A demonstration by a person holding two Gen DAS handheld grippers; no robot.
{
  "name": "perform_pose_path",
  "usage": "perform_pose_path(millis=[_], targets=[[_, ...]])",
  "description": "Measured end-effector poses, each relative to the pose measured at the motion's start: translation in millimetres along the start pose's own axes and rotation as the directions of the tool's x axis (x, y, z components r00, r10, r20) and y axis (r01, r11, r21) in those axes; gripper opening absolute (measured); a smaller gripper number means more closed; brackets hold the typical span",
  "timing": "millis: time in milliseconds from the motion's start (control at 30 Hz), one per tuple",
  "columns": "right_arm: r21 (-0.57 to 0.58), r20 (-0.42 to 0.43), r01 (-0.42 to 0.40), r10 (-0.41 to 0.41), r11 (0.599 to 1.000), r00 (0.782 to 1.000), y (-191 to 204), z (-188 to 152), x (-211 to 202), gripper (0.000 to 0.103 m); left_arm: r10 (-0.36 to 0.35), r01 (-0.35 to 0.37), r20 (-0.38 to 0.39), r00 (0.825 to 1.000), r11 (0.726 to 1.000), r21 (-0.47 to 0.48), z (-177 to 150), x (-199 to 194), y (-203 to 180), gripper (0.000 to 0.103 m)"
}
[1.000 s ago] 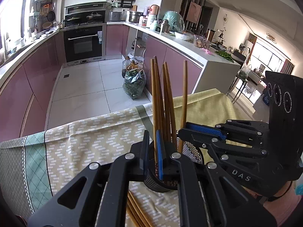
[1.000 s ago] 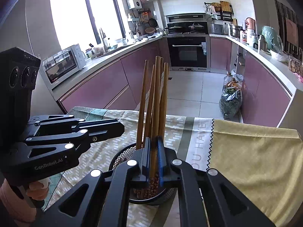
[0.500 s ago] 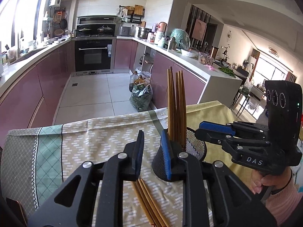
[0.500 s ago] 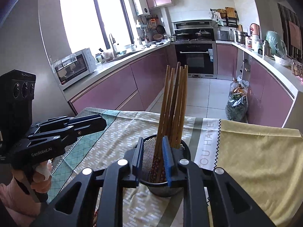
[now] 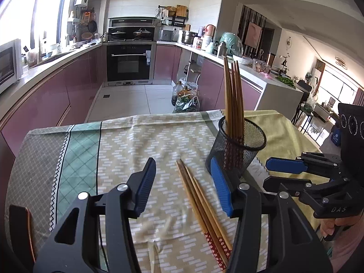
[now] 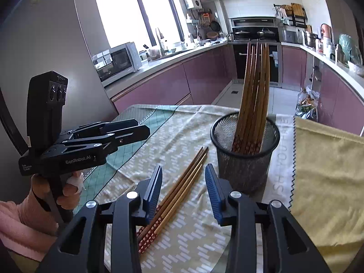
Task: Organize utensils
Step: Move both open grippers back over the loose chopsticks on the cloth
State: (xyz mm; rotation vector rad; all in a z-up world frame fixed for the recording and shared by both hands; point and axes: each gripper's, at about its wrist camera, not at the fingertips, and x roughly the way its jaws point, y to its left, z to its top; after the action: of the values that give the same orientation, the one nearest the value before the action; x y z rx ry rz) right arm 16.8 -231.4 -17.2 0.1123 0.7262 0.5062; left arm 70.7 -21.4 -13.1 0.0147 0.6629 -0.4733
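Wooden chopsticks (image 5: 234,104) are stood in the cup (image 5: 236,147); a few loose ones (image 6: 182,182) are left mid-desk. Both grippers (image 5: 182,186) (image 6: 183,191) are held wide, empty.

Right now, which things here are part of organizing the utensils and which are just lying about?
Part of the job:
loose chopsticks on the tablecloth
mesh holder with chopsticks standing in it
left gripper and right gripper, both open

Lying about:
microwave
yellow towel
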Motion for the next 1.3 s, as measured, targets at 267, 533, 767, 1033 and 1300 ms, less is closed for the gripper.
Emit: perform_pose_path(millis=[267, 533, 767, 1033, 1300], targets=[[0.040, -0.091, 0.000, 0.003, 0.999, 0.996, 3.8, -28.4, 28.5, 0.037, 0.008, -0.012, -0.094, 0.995, 0.999, -0.041, -37.9, 12.8, 7.9, 0.050], [0.042, -0.155, 0.001, 0.006, 0.999, 0.988, 12.6, -47.1, 47.5, 0.037, 0.021, -0.024, -0.157, 0.987, 0.999, -0.020, -53.2, 26.0, 3.3, 0.050], [0.032, -0.187, 0.031, -0.025, 0.999, 0.982, 19.9, -54.0, 58.9, 0.037, 0.018, -0.020, -0.199, 0.980, 1.000, -0.008, -58.8, 37.6, 0.3, 0.049], [-0.045, -0.200, 0.094, -0.101, 0.995, 0.975, 31.3, -55.8, 64.0, 0.036, 0.009, -0.008, -0.218, 0.976, 1.000, 0.004, -59.8, 44.9, -1.7, 0.048], [-0.050, -0.224, 0.114, -0.122, 0.992, 0.967, 25.4, -52.8, 65.4, 0.027, -0.002, 0.009, -0.250, 0.968, 1.000, 0.026, -58.6, 59.0, -7.2, 0.045]])
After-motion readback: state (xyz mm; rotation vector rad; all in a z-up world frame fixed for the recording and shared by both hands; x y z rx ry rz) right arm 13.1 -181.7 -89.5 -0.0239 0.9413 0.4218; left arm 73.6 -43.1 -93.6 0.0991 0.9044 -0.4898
